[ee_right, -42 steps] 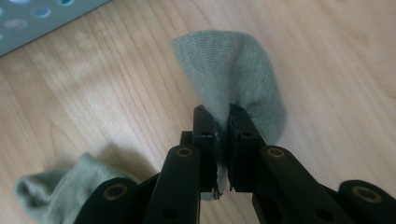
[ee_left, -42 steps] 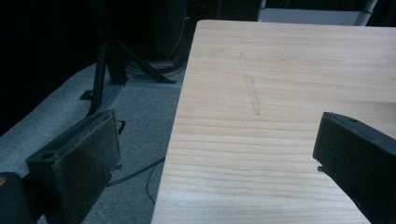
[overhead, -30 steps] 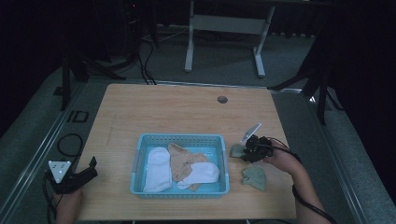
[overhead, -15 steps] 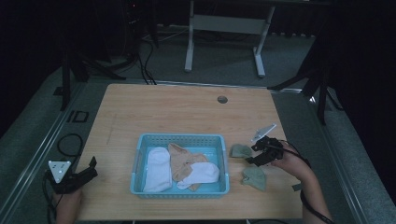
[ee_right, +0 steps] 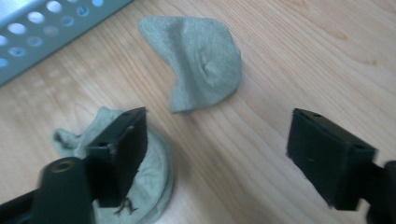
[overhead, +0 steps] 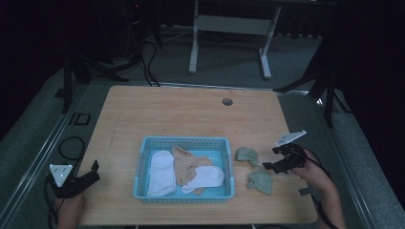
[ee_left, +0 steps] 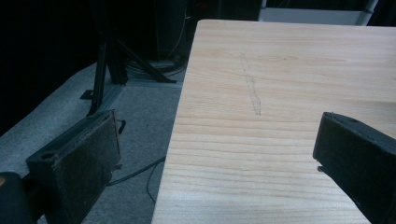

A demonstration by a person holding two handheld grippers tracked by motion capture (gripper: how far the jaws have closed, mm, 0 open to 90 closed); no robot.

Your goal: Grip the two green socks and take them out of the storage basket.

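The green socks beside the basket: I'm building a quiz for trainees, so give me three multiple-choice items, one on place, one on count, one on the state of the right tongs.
1. Where do the green socks lie?
A. in the basket
B. on the table right of the basket
C. on the floor

2. How many white socks are in the basket?
A. none
B. two
C. four

3. How are the right tongs?
A. open, holding nothing
B. clamped on a sock
C. gripping the basket rim

B: both lie on bare wood.
B: one at the left, one at the right.
A: the jaws stand wide apart over the table, having just been opening.
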